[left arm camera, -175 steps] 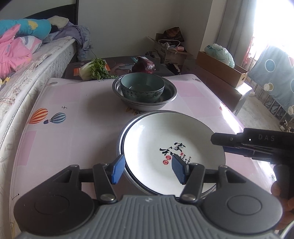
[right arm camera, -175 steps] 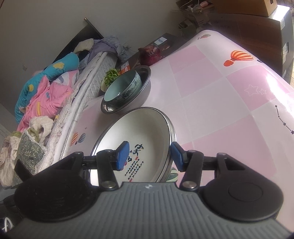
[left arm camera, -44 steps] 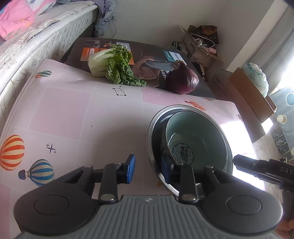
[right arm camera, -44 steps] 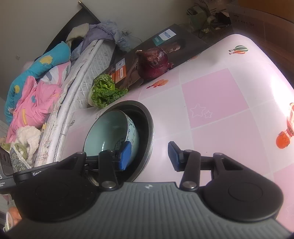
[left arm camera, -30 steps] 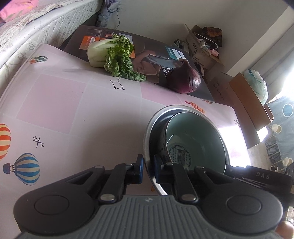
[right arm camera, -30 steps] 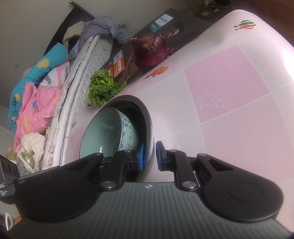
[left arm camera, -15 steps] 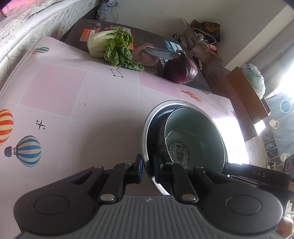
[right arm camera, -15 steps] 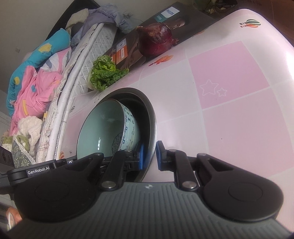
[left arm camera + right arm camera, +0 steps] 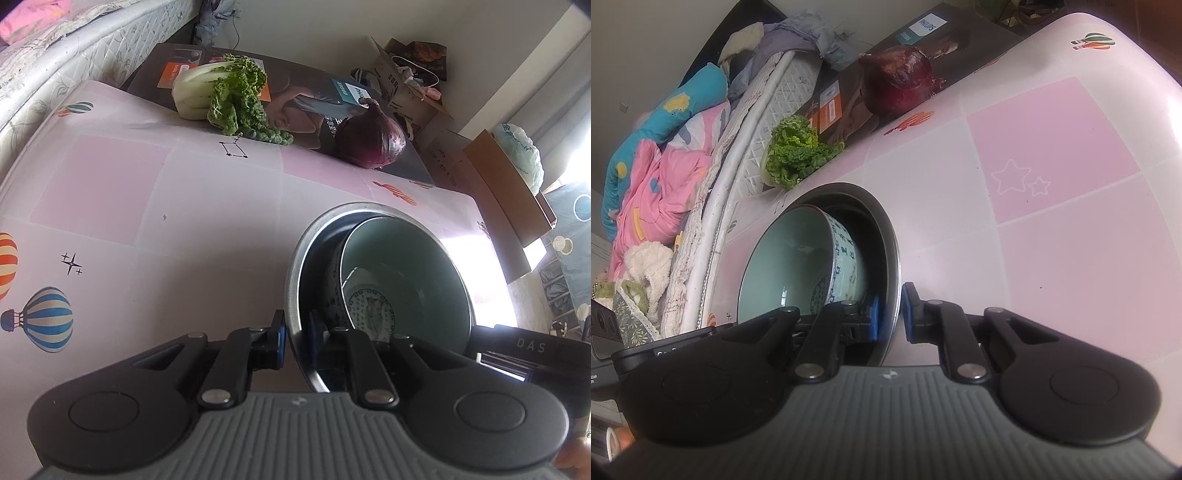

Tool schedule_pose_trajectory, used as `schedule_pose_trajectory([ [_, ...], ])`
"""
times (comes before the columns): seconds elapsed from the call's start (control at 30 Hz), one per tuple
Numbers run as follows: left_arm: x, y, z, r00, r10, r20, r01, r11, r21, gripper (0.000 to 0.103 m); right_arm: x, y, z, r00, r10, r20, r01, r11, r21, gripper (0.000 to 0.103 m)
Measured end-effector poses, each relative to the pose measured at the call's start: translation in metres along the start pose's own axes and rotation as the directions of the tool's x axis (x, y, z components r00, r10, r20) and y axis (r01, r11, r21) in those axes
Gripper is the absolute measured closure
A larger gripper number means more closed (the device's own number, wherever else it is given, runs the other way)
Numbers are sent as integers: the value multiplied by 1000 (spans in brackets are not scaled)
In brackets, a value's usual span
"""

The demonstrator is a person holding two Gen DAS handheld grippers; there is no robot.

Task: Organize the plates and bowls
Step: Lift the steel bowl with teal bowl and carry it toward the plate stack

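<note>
Both your grippers have just pinched the metal bowl's (image 9: 295, 266) rim: left gripper (image 9: 294, 334) at 9 o'clock, right gripper (image 9: 889, 314) at 3 o'clock. The green bowl (image 9: 402, 266) sits inside. Now you can lift both. Farther, at 12, lies an onion (image 9: 373, 138).

Pink-and-white checked tabletop (image 9: 155, 206) printed with hot-air balloons and stars. Round steel basin (image 9: 295, 258) resting at lower right of frame. Dark printed cardboard box (image 9: 295, 99) lying along far edge, upper centre.
</note>
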State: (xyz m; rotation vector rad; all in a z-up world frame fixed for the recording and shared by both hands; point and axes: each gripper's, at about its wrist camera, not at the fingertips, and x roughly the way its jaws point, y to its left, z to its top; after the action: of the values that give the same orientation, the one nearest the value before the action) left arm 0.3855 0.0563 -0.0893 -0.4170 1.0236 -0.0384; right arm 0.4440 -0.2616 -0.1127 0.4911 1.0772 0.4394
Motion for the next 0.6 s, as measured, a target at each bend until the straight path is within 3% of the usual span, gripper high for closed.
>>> schedule_pose_trajectory([
  [0.6,3,-3,-4,1000,7,17,-7,1000,0,92,3,8,-1,1000,-11,26,12,999,-39,91],
])
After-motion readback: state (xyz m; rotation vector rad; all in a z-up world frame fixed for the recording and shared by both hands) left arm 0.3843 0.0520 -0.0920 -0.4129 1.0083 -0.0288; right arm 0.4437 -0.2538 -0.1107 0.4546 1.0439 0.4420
